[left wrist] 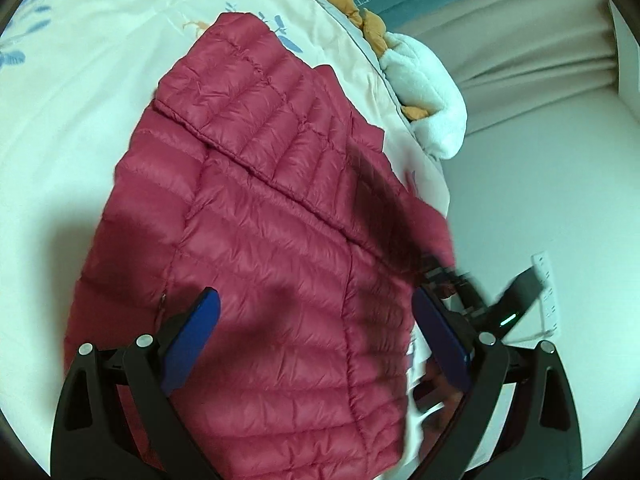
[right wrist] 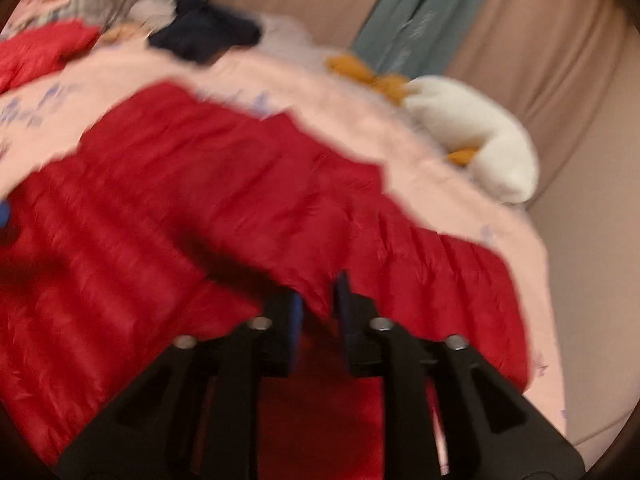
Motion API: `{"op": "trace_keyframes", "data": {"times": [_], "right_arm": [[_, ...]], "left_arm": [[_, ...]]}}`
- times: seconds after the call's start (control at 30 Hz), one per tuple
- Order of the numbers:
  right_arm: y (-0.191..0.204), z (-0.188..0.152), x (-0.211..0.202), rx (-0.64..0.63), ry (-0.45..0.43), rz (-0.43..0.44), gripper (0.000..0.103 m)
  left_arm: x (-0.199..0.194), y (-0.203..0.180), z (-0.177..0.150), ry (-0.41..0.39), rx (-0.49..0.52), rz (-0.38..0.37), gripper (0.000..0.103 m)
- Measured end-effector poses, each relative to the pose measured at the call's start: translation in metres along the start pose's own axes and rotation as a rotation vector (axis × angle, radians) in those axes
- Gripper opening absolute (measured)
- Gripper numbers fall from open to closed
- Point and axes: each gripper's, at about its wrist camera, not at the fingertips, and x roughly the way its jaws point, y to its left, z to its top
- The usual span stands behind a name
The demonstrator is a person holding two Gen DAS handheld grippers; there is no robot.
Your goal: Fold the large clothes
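Floral bedsheet under red quilted jacket

Red quilted puffer jacket lies spread on bed, sleeve folded across; right edge lifted.

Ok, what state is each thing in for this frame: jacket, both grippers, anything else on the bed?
Red down jacket: spread on the bed, one sleeve folded across it.
Left gripper: jaws wide open above the jacket.
Right gripper: jaws closed on the jacket's edge.
White plush toy: lying at the bed edge.
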Motion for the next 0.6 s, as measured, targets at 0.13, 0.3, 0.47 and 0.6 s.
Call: {"op": "trace_keyframes", "data": {"times": [0.13, 0.3, 0.47, 0.6], "right_arm": [[-0.001, -0.011, -0.011, 0.018, -0.029, 0.026, 0.058], [-0.029, -0.026, -0.061, 0.137, -0.111, 0.066, 0.063], [-0.068, -0.052, -0.09, 0.31, -0.138, 0.099, 0.064], [-0.078, -0.064, -0.101, 0.352, -0.146, 0.124, 0.064]], "left_arm": [[0.016, -0.003, 0.012, 0.03, -0.033, -0.048, 0.096], [0.039, -0.018, 0.028, 0.06, -0.062, -0.165, 0.096], [0.08, -0.037, 0.04, 0.114, -0.055, -0.199, 0.094], [0.12, -0.044, 0.04, 0.162, -0.055, -0.165, 0.079]]}}
